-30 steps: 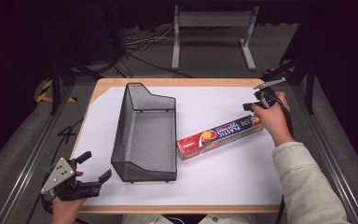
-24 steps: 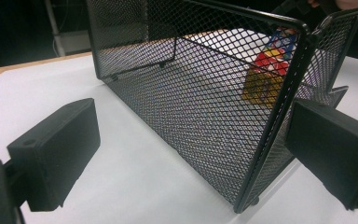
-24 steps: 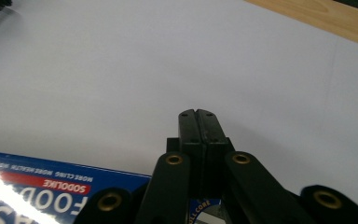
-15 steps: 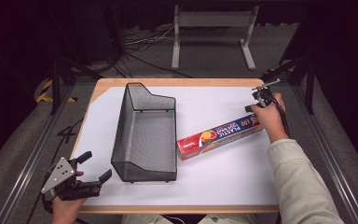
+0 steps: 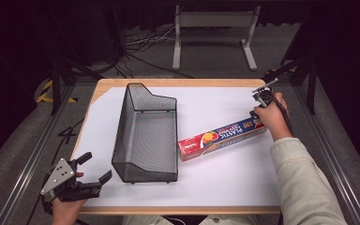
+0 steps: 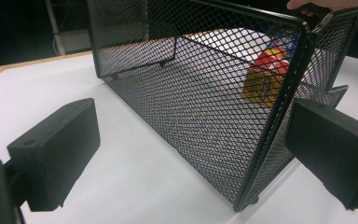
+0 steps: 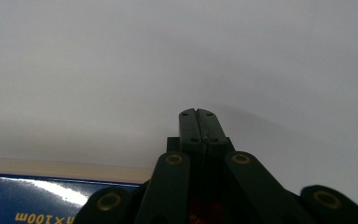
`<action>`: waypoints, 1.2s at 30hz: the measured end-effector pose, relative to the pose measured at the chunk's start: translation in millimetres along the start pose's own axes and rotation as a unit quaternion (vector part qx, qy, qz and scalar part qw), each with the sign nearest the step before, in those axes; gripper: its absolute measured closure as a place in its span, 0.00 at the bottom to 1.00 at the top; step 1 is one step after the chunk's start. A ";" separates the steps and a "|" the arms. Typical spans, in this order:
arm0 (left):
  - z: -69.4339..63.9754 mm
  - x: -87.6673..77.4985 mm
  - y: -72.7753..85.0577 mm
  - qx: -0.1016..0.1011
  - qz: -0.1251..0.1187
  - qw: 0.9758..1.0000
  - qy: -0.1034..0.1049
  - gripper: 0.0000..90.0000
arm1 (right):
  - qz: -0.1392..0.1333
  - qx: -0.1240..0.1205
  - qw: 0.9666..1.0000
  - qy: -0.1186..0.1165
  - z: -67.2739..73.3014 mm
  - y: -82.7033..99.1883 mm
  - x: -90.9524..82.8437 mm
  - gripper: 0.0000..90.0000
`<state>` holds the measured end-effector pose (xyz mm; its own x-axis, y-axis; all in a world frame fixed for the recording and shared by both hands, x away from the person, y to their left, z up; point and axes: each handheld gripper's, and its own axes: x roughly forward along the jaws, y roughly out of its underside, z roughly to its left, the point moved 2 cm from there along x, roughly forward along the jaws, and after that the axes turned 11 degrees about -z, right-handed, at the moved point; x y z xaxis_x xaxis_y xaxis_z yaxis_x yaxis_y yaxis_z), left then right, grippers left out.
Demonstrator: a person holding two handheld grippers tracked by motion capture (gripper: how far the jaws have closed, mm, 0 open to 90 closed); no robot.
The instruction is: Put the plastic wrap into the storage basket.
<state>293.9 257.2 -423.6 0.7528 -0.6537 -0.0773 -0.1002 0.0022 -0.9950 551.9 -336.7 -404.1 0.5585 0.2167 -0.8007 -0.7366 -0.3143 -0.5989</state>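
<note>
Jaws of our right gripper pressed together, empty, beside a box reading "PLASTIC", "100m"; our left gripper gapes wide before a mesh basket.

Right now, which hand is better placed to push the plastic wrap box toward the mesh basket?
The right gripper: its shut jaws sit at the far end of the plastic wrap box. The left gripper waits open beyond the mesh basket, away from the box.

Right gripper hanging over white sheet

Its jaws are lying pressed together, pointing to twelve o'clock with nothing between them; a blue box is showing at eight o'clock.
</note>
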 end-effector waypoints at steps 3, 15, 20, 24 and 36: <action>0.2 0.2 0.1 0.000 0.000 1.000 0.000 0.05 | 0.013 0.011 1.000 -0.007 -1.8 4.6 -4.2 1.00; -0.4 2.2 -1.4 -0.001 -0.002 1.000 0.002 0.05 | 0.027 0.031 0.999 -0.030 -4.0 39.5 -31.0 1.00; -1.3 4.1 -1.3 0.003 0.000 1.000 0.002 0.05 | 0.039 0.039 0.997 -0.045 -2.3 58.8 -45.5 1.00; -0.2 3.7 -0.9 -0.001 -0.002 1.000 0.002 0.05 | 0.040 0.035 0.997 -0.055 0.8 73.8 -56.7 1.00; -1.6 5.1 -1.5 0.002 0.001 1.000 0.004 0.05 | 0.032 0.041 0.994 -0.097 10.8 109.6 -77.1 1.00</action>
<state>296.9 252.6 -422.3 0.7479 -0.6591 -0.0787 -0.0988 0.0068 -0.9951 424.0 -377.8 -408.2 0.4306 0.3761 -0.8205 -0.8016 -0.2585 -0.5391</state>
